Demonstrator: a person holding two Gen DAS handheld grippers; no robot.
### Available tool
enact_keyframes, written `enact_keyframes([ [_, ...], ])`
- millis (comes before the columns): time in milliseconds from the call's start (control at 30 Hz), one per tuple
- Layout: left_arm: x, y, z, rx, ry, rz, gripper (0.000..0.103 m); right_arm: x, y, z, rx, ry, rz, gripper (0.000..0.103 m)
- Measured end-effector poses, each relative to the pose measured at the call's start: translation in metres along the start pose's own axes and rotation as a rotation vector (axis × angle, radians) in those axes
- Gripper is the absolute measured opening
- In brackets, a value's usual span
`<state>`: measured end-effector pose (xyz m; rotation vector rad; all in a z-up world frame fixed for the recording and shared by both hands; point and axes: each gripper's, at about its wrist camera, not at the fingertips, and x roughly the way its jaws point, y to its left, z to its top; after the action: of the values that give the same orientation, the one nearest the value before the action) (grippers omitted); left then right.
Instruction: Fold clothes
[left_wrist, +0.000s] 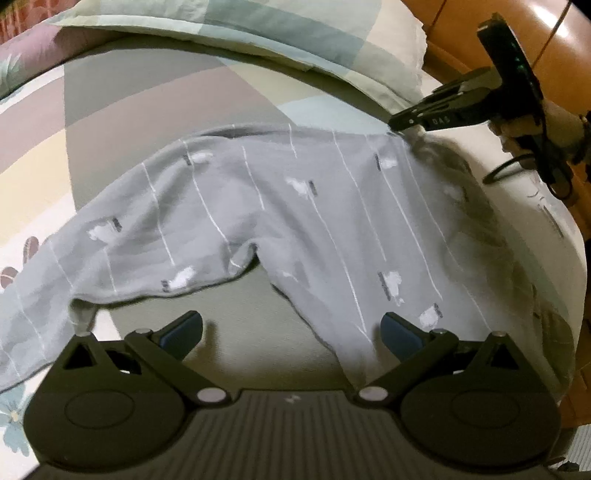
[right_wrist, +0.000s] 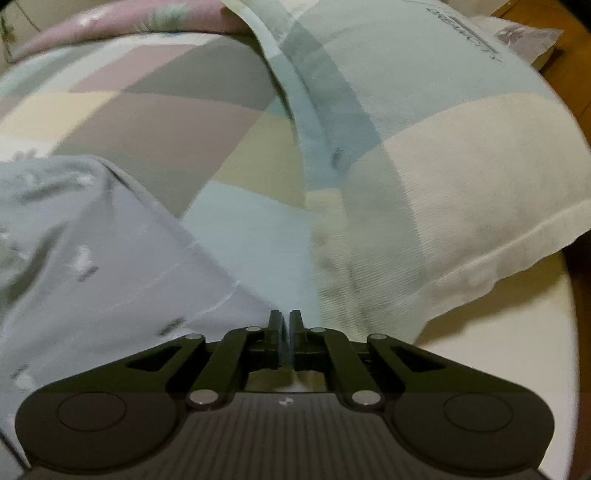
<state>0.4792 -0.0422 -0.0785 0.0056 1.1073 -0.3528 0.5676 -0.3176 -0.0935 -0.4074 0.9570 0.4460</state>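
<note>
Two claws over grey trousers (left_wrist: 295, 206) on bed. Right gripper (left_wrist: 400, 123) clenched on waistband corner; left gripper (left_wrist: 291, 332) released, straddling near leg. Long axis running leftward.

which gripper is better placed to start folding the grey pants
Right. The right gripper is shut at the pants' waistband corner, seemingly pinching it. The left gripper is open above the legs, gripping nothing.

My left tool (left_wrist: 291, 332) is matte black, with blue pads (left_wrist: 184, 330), silver rivets, round side discs and a ribbed grey deck. My right tool (right_wrist: 285, 325) matches; its side reads "DAS", with green lights and a black cable.
</note>
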Motion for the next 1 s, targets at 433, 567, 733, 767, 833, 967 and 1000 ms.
enact_keyframes([
  [433, -0.003, 0.005, 0.022, 0.034, -0.042, 0.008, 0.102, -0.017, 0.009, -0.064, 0.363, 0.103, 0.014, 0.006],
  [567, -0.003, 0.0, 0.022, 0.059, -0.045, 0.011, 0.102, -0.009, -0.023, -0.06, 0.402, 0.07, -0.125, 0.002],
  [733, -0.006, -0.007, 0.021, 0.085, -0.045, 0.008, 0.102, -0.034, -0.021, -0.053, 0.436, 0.039, -0.051, 0.017],
  [767, -0.007, -0.008, 0.02, 0.084, -0.035, 0.007, 0.102, -0.04, -0.013, -0.053, 0.428, 0.038, -0.018, 0.018],
  [833, -0.006, -0.008, 0.017, 0.075, -0.01, -0.002, 0.102, -0.051, 0.005, -0.054, 0.41, 0.036, 0.048, 0.019],
  [967, 0.005, 0.006, 0.001, 0.001, 0.026, -0.006, 0.102, -0.044, 0.043, -0.049, 0.414, 0.056, 0.152, 0.02],
  [1000, 0.01, 0.012, -0.004, -0.023, 0.039, -0.007, 0.102, -0.044, 0.051, -0.049, 0.417, 0.063, 0.167, 0.02],
])
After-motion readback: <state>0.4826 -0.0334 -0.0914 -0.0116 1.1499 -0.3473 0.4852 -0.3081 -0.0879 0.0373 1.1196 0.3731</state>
